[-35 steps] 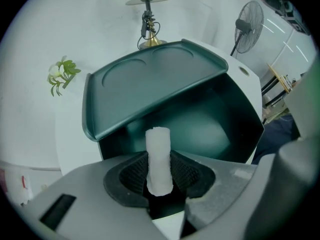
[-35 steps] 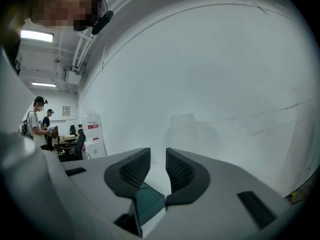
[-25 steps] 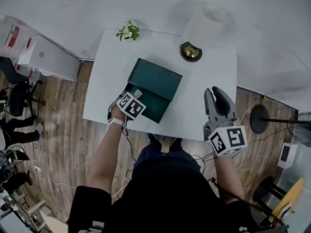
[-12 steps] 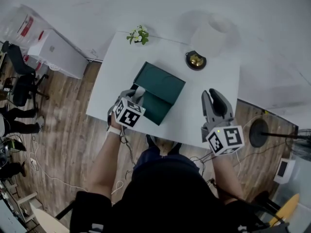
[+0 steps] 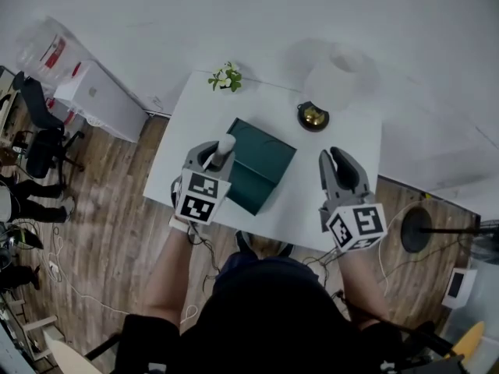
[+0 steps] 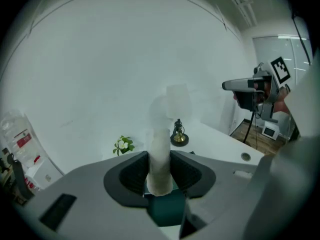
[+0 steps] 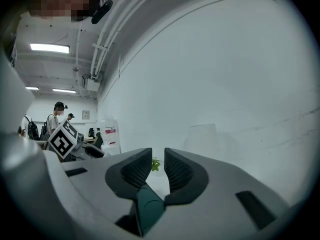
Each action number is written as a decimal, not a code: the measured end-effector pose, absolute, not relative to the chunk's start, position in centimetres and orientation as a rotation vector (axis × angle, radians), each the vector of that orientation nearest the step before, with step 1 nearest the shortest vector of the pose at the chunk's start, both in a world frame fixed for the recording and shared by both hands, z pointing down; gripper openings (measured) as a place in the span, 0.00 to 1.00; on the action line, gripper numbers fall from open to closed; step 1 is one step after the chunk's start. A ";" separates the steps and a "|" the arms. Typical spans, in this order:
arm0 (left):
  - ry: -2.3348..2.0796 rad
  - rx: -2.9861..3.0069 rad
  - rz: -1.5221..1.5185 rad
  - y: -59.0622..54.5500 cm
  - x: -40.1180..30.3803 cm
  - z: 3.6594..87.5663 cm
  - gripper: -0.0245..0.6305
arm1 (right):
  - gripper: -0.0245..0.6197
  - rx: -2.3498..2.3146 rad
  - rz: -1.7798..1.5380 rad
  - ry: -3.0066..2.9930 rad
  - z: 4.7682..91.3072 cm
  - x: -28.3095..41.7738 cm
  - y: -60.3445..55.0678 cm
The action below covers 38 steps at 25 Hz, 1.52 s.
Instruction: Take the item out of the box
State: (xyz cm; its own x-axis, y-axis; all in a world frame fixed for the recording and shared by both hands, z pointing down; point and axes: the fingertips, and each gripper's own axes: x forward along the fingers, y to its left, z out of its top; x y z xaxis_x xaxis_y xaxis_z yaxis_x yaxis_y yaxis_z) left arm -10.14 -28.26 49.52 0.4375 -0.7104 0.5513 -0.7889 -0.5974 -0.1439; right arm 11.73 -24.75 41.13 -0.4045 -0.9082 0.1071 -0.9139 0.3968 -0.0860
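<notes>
My left hand-held gripper [image 5: 216, 153] is clamped on the white item [image 5: 225, 143], whose long axis runs forward past the jaw tips. I judge it clear of the green box [image 5: 265, 156], which sits just below and ahead on the tabletop [image 5: 351, 142]. My right hand-held gripper [image 5: 341, 164], well apart to the right, has just been closing its jaws; a narrow gap remains, with nothing between them.

Head cam sits way up high, staring steeply down on the whole white surface [image 5: 265, 100], with floor all round. Left tongs [image 6: 159, 158] cam rides right behind its jaws, facing the far wall. Right tongs [image 7: 158, 160] cam looks about level at that wall. All three catch the little plant [image 5: 226, 76].
</notes>
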 end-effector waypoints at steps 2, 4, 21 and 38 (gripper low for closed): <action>-1.349 2.574 0.790 -28.4 -9.7 47.5 0.24 | 0.16 1.678 0.185 -2.604 40.5 11.6 -24.9; -1.352 2.594 0.697 -28.4 -9.3 45.6 0.24 | 0.17 1.664 0.161 -2.619 39.7 11.4 -25.1; -1.540 2.773 -0.017 -26.7 -8.2 28.7 0.24 | 0.14 1.687 -0.081 -2.755 31.0 11.5 -25.4; -1.615 2.798 -0.270 -25.0 -9.6 24.0 0.24 | 0.12 1.709 -0.179 -2.776 28.0 12.0 -24.8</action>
